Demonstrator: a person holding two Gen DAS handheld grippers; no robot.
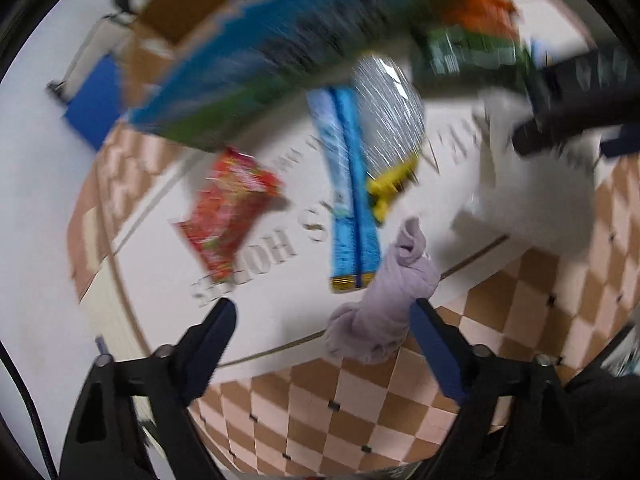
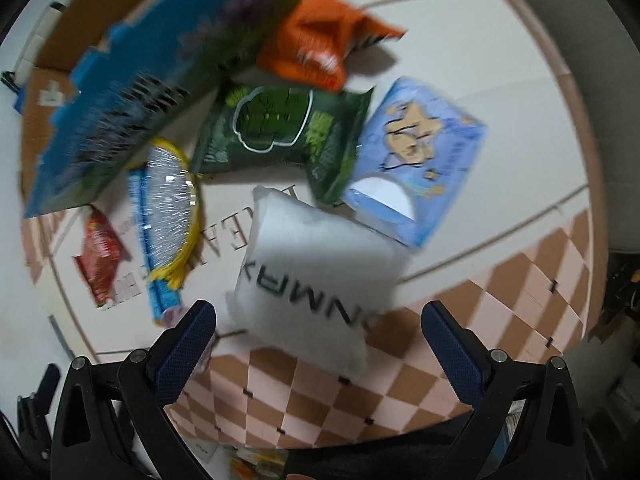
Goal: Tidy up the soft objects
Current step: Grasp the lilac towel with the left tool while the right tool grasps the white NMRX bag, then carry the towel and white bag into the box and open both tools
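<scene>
Both grippers are spread wide w/ nothing gripped, prob. hovering to pick targets.

Left gripper (image 1: 324,320): lilac cloth bundle (image 1: 386,292) sits just inside its right finger, touching or nearly, can't tell through blur; likely the next soft grab. Ahead of the jaws: 1 red snack packet (image 1: 230,216), 1 blue-silver pack (image 1: 354,184).

Right gripper (image 2: 320,320): 1 white pillow (image 2: 316,276) lies between and just ahead of the jaws, so it's lined up for a grasp. Beyond it: 1 green pouch (image 2: 280,132), 1 orange bag (image 2: 320,52), 1 light-blue tissue pack (image 2: 416,160), 1 big blue box (image 2: 152,76) far-left, looks like the bin.
</scene>
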